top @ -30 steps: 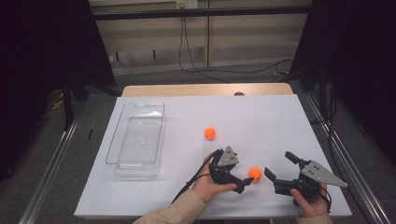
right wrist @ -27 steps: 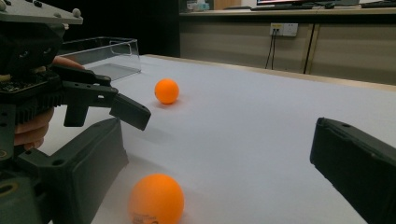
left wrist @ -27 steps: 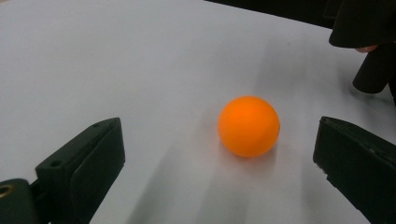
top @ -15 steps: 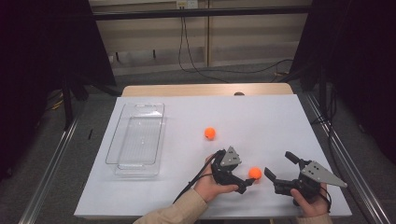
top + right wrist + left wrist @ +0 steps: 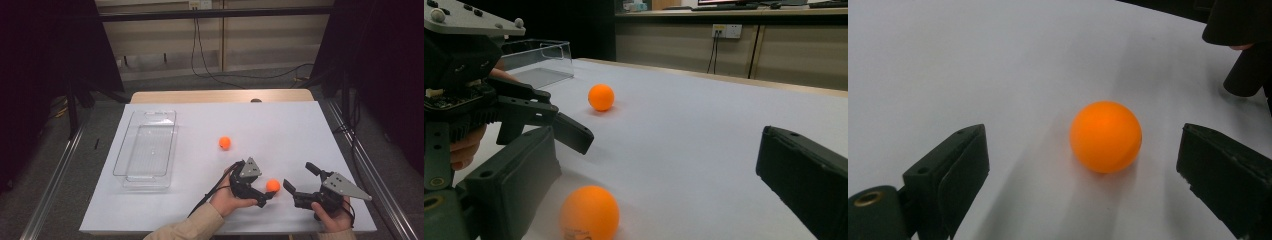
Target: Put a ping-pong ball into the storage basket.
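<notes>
Nothing readable here, honestly. The near orange plastic ball [image 5: 589, 212] has a tiny dark print low on its side, way too small to make out.

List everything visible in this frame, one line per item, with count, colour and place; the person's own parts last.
orange ball: 1, orange, on the sheet between the left gripper's open jaws, untouched
second orange ball: 1, orange, mid-sheet, farther back
clear tray: 1, transparent, left side of sheet, empty
white sheet: 1, white, covering the tabletop
left gripper: 1, black, jaws just closing around the near ball
right gripper: 1, black, open, near right corner
hands: 2, at the near edge
</notes>
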A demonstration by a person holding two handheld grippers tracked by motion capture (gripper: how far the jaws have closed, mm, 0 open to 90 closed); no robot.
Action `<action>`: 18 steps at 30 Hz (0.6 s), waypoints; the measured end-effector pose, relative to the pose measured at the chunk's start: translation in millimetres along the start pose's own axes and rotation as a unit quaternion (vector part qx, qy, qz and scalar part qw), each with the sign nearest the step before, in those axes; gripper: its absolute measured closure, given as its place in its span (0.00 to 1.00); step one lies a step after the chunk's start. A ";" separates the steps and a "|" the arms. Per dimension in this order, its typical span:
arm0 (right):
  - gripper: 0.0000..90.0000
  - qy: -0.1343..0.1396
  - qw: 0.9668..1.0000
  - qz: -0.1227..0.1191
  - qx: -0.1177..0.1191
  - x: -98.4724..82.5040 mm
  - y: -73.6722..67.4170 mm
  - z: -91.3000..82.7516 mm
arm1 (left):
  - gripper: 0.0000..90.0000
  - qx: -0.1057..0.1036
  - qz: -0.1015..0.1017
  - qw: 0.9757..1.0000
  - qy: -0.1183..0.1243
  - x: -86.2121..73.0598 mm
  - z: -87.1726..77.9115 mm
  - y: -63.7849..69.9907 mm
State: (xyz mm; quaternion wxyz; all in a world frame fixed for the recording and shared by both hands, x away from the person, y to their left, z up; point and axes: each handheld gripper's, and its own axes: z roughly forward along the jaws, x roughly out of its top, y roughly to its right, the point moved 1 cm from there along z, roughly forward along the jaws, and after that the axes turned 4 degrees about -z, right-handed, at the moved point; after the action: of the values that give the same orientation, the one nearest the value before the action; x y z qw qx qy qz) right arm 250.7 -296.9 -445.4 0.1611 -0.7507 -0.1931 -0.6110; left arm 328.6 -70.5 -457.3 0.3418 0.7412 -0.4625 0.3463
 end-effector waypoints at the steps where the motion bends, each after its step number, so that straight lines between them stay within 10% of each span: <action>1: 0.03 0.000 1.000 0.000 0.000 0.0 0.0 0.0 | 0.07 0.000 0.000 1.000 0.000 0.0 0.0 0.0; 18: 0.03 -0.002 1.000 -0.001 -0.001 -0.3 0.5 0.0 | 0.17 -0.021 -0.017 0.999 -0.023 3.5 8.1 0.7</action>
State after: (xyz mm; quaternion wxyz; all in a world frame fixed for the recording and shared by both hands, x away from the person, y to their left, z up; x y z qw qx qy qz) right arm 250.9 -297.4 -445.7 0.1592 -0.7517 -0.1935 -0.6100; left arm 330.7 -79.1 -458.5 0.3519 0.7494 -0.4649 0.3138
